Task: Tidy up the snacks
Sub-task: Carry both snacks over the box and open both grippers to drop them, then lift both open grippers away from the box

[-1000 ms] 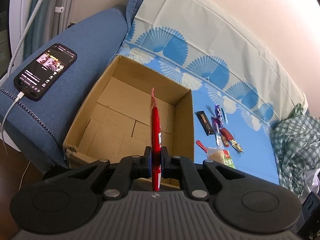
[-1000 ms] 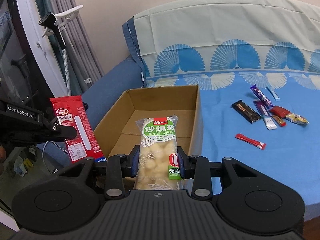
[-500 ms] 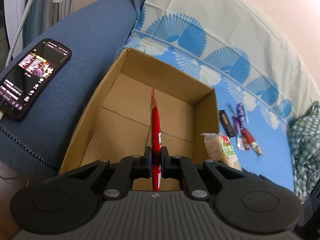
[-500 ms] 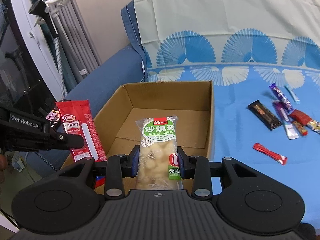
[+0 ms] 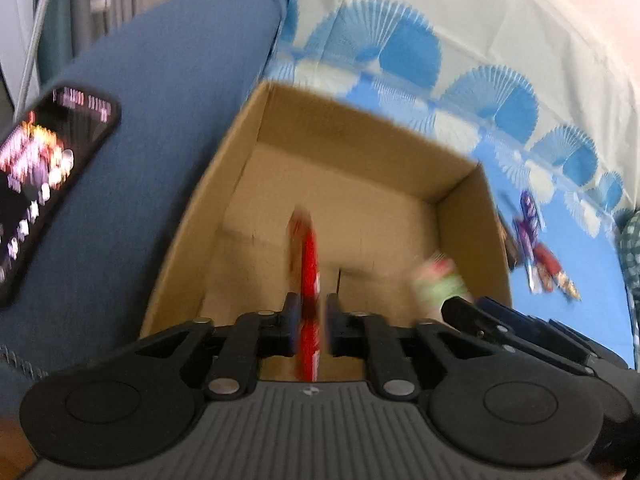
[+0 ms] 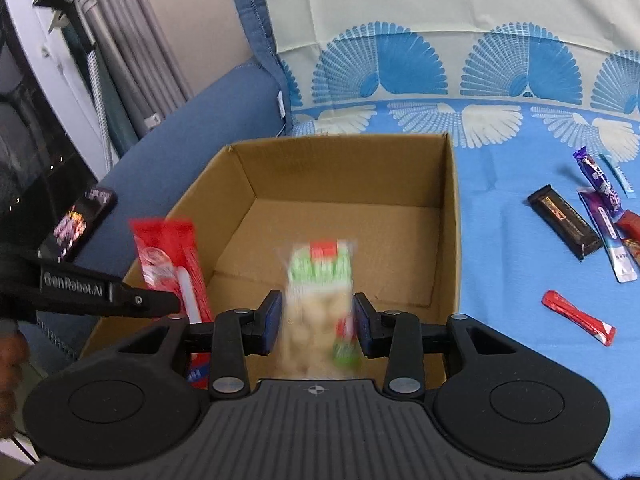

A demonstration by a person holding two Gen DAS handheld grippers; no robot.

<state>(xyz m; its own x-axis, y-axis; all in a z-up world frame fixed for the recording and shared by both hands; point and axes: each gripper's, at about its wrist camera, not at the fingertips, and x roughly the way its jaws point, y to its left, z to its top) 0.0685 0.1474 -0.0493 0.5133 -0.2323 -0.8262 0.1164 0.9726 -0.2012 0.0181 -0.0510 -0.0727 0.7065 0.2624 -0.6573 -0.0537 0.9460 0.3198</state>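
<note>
- The red snack packet (image 5: 309, 264) stands on edge between the fingers of the left gripper (image 5: 309, 322), over the open cardboard box (image 5: 248, 152). The jaws look slightly parted around it, with a gap showing on the right side, and the packet is blurred; whether it is clamped or slipping free I cannot tell.
- The green-and-white pastry pack (image 6: 318, 304) sits between the fingers of the right gripper (image 6: 318, 324), also above the box. It too is smeared by blur, and narrow gaps show at both pads, so the grip is uncertain.
- Both packs look light, thin-filmed and glossy, so probably slippery. The red one is flat and floppy, best pinched across its faces near one end. The pastry pack looks puffy and crushable, so a gentle squeeze across its width would suit.
- The box floor looks bare.
- Several bars and sachets, among them a dark chocolate bar (image 6: 564, 222) and a small red sachet (image 6: 578, 317), lie on the blue sheet (image 6: 500, 280) right of the box.
- A lit phone (image 5: 44, 184) rests on the blue cushion to the left.
</note>
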